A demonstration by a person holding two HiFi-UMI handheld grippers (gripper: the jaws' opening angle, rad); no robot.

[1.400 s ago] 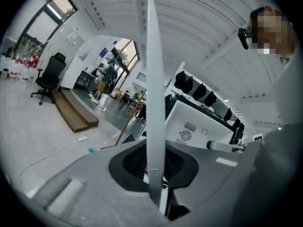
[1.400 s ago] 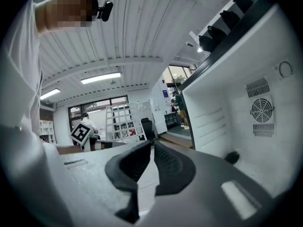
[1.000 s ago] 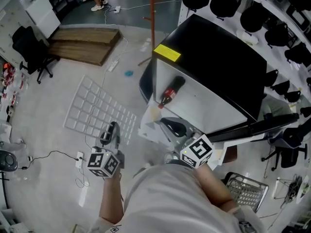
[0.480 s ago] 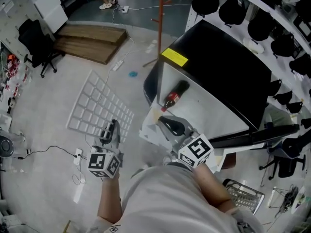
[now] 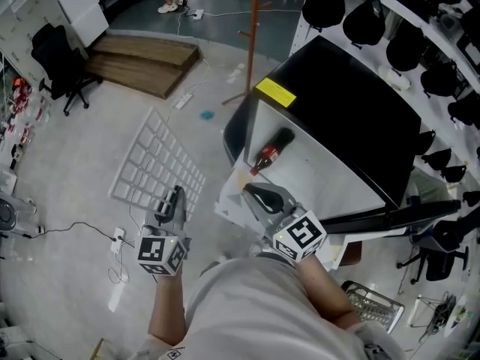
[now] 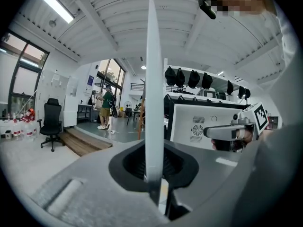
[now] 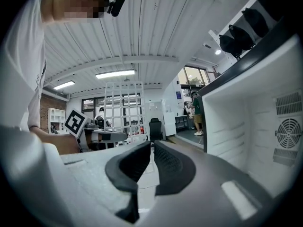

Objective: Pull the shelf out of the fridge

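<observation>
A: Left gripper (image 5: 174, 198)?
B: Jaws pinched close on the near edge of the white wire shelf (image 5: 152, 160). Shelf is out of the fridge (image 5: 337, 118), reaching toward 11 o'clock from the gripper, well left of the cabinet.
A: Right gripper (image 5: 259, 195)?
B: Pads all but touching, nothing between them. Fridge at its 2 o'clock.

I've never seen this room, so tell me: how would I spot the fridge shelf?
Find the black-and-white fridge at the right. Left of it, above the pale floor, the left claw grips the shelf by one edge. It alone is a flat white grid of squares.
</observation>
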